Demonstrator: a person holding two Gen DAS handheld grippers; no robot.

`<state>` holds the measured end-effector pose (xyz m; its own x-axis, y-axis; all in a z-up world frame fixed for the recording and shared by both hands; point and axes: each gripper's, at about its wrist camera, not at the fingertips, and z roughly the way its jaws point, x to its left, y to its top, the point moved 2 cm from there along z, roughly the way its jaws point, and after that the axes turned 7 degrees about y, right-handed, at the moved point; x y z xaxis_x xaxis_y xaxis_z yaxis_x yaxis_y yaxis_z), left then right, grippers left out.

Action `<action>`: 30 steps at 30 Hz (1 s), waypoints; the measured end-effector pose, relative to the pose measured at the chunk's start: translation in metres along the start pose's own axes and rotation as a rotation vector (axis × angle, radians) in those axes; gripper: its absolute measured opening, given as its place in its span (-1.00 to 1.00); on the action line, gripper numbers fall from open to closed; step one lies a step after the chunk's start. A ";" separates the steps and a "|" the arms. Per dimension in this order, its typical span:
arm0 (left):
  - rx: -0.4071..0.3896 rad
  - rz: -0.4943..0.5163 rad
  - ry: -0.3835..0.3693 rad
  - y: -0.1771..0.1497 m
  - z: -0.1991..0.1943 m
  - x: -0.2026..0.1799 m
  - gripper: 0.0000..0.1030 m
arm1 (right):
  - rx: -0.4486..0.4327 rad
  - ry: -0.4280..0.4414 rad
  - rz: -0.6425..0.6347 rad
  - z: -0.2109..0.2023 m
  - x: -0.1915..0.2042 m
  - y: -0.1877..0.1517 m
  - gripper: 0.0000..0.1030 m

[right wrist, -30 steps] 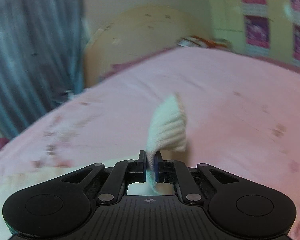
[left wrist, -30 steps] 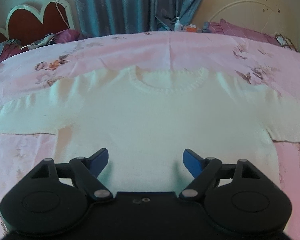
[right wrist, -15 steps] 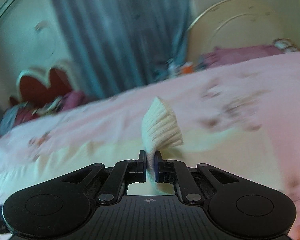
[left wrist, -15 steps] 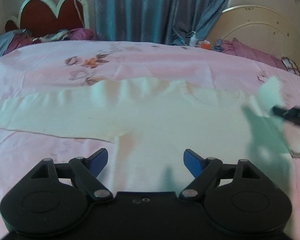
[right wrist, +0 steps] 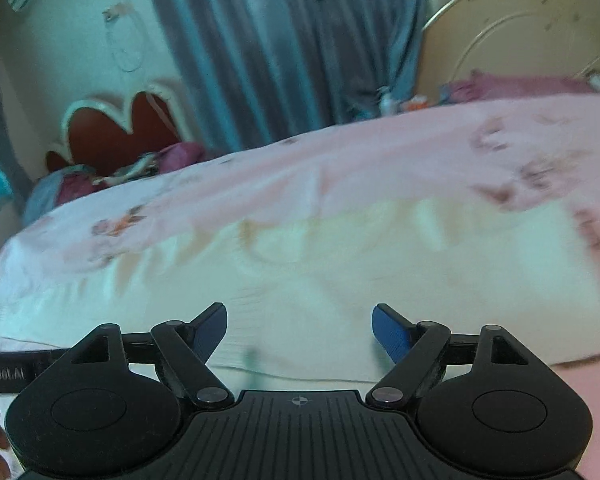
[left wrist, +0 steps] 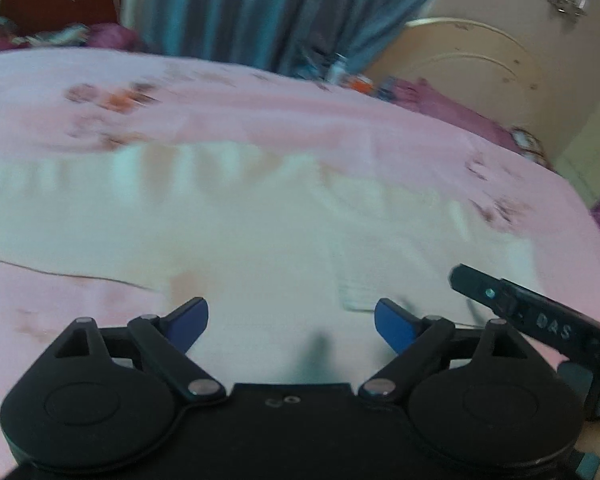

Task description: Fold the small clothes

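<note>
Cream knit: the small sweater lies flat on the bed, spread wide so its edges can be reached from both sides; its neckline faces the curtain.
Right-sleeve side: a ribbed cuff rests on the sweater's body, apparently a sleeve laid inward as the first fold; blur keeps this uncertain.
Left gripper: jaws spread wide and empty, hovering low over the sweater's hem side, placed to take cloth next.
Right gripper: jaws likewise parted, holding nothing, poised above the sweater's near edge.
Relation: the right gripper's black body shows just beside the left gripper, so both work the same end of the sweater.
Judgement: one sleeve seems folded; the sleeve stretching away on the sweater's far side likely comes next.
Risk: soft knit may slide or bunch if pinched shallowly.
</note>
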<state>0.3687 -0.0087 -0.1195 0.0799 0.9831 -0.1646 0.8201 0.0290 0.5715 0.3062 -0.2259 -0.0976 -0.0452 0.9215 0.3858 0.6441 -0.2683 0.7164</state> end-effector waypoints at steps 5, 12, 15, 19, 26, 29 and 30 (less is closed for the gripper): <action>0.051 0.017 -0.072 -0.002 0.036 -0.033 0.26 | -0.010 -0.147 0.012 -0.029 -0.043 -0.015 0.54; 0.023 -0.041 -0.064 -0.002 0.062 -0.042 -0.30 | 0.004 -0.233 0.074 -0.052 -0.084 -0.036 0.54; 0.023 -0.078 -0.074 -0.003 0.066 -0.043 -0.61 | 0.015 -0.250 0.087 -0.054 -0.091 -0.039 0.54; -0.017 -0.083 -0.090 0.005 0.057 -0.048 -0.86 | 0.027 -0.274 0.074 -0.052 -0.094 -0.041 0.54; -0.208 -0.149 -0.155 0.051 -0.004 -0.031 -0.86 | 0.037 -0.267 0.096 -0.036 -0.099 -0.040 0.54; -0.242 -0.164 -0.135 0.061 -0.017 -0.012 -0.86 | 0.031 -0.271 0.092 -0.026 -0.098 -0.038 0.54; -0.249 -0.164 -0.116 0.060 -0.018 -0.005 -0.86 | 0.025 -0.272 0.092 -0.024 -0.098 -0.036 0.53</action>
<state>0.4071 -0.0086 -0.0702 0.0340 0.9347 -0.3537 0.6645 0.2432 0.7066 0.2691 -0.3134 -0.1475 0.2190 0.9359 0.2758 0.6546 -0.3506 0.6698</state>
